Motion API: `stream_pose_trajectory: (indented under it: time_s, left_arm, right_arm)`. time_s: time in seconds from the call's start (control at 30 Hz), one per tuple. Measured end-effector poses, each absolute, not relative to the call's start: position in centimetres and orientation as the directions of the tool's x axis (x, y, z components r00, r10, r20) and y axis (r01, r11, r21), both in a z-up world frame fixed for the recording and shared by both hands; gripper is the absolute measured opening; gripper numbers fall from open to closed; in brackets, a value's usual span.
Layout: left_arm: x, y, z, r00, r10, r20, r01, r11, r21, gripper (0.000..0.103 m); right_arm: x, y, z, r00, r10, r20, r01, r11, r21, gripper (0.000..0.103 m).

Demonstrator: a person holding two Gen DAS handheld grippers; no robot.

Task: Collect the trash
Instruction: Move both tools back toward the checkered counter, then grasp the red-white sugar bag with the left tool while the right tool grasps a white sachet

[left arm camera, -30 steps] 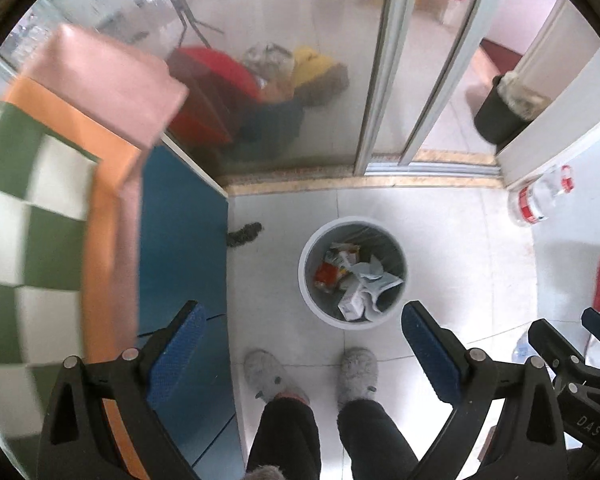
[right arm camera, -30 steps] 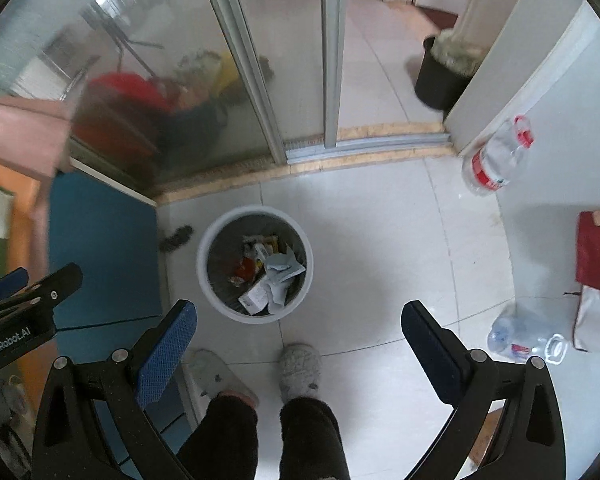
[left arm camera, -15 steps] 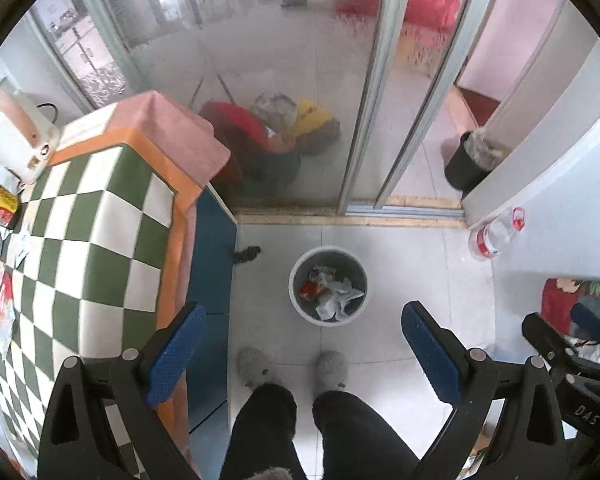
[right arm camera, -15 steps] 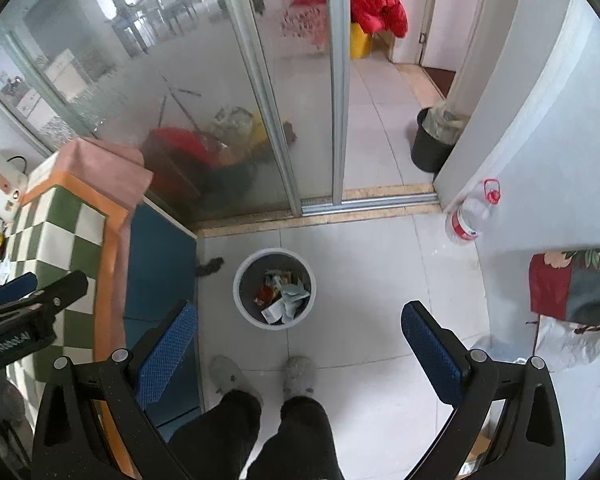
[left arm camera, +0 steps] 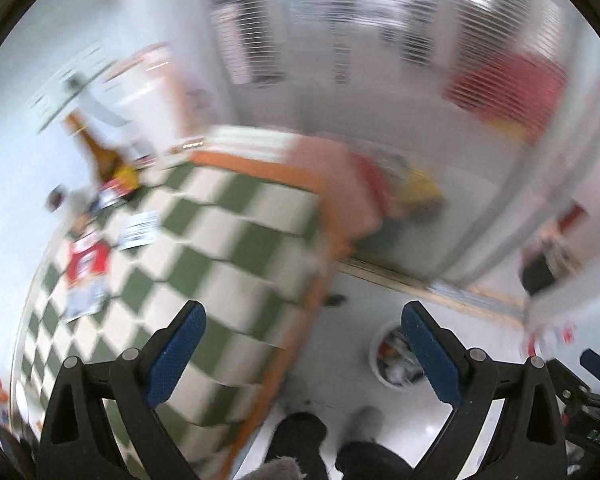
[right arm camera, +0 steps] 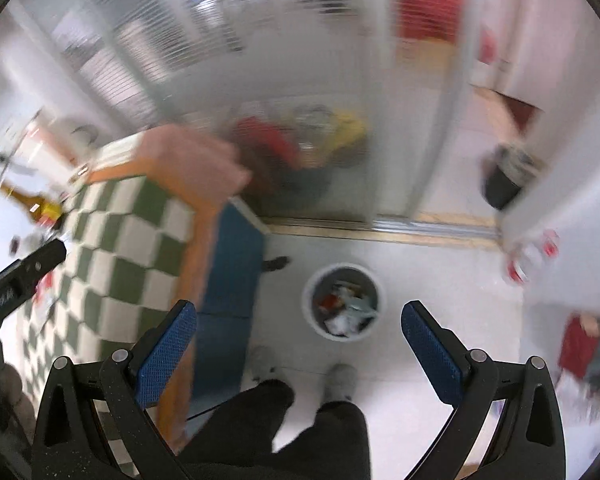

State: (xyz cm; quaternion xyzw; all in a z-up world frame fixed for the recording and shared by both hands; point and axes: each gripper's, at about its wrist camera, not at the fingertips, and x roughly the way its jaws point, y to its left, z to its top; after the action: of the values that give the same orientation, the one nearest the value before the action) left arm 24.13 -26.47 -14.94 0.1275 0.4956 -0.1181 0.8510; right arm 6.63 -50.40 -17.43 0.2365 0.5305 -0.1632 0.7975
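Note:
Both views are blurred by motion. My left gripper (left arm camera: 304,354) is open and empty, above the edge of the green-and-white checked table (left arm camera: 220,248). Paper scraps (left arm camera: 138,230), a red wrapper (left arm camera: 86,260) and a brown bottle (left arm camera: 100,156) lie on the table's far left. My right gripper (right arm camera: 300,354) is open and empty, high over the floor. The white trash bin (right arm camera: 312,292), holding crumpled paper and wrappers, stands on the tiles between its fingers; it also shows in the left wrist view (left arm camera: 376,354), partly behind the right finger.
A glass sliding door (right arm camera: 340,120) runs behind the bin. A black bucket (right arm camera: 504,184) and a plastic bottle (right arm camera: 532,258) stand by the right wall. The person's legs and grey slippers (right arm camera: 340,380) are below the grippers. The left gripper's body (right arm camera: 20,276) shows at left.
Both grippers have swung up and to the left, away from the bin. The checked table now fills much of the left wrist view. Both grippers stay open.

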Motion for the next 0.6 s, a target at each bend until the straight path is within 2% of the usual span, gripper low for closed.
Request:
stream_pose_trajectory:
  time_s: [0.17, 0.33, 0.37, 0.4, 0.43, 0.5, 0.6]
  left_arm:
    - [32.8, -11.1, -16.0, 0.460, 0.125, -0.879, 0.032, 0.987, 0.157, 0.100]
    - [36.7, 4.9, -19.7, 0.337, 0.281, -0.899, -0.229, 0.950, 0.211, 0.100]
    - [37.1, 7.8, -20.6, 0.306, 0.303, -0.903, -0.270, 0.937, 0.223, 0.100]
    - [37.5, 10.5, -21.6, 0.276, 0.314, -0.908, -0.304, 0.925, 0.227, 0.100]
    - [37.7, 12.3, -22.4, 0.254, 0.317, -0.914, -0.328, 0.917, 0.227, 0.100]
    - [38.3, 16.0, -24.2, 0.213, 0.303, -0.929, -0.375, 0.903, 0.209, 0.100]
    - [39.3, 19.5, -26.7, 0.178, 0.236, -0.955, -0.401, 0.904, 0.149, 0.100]
  right_arm:
    - [18.7, -41.4, -17.6, 0.368, 0.153, -0.917, 0.312, 0.909, 0.277, 0.103]
    - [30.8, -28.6, -19.8, 0.293, 0.321, -0.901, 0.112, 0.924, 0.366, 0.103]
    - [33.0, -25.9, -20.3, 0.276, 0.350, -0.895, 0.068, 0.922, 0.381, 0.098]
    - [34.8, -23.4, -20.9, 0.259, 0.369, -0.893, 0.029, 0.921, 0.389, 0.084]
    - [36.9, -20.3, -21.8, 0.233, 0.390, -0.891, -0.018, 0.918, 0.396, 0.076]
    - [40.3, -14.7, -23.6, 0.182, 0.421, -0.889, -0.094, 0.907, 0.411, 0.046]
    - [43.9, -7.5, -26.6, 0.112, 0.455, -0.883, -0.168, 0.885, 0.434, 0.020]
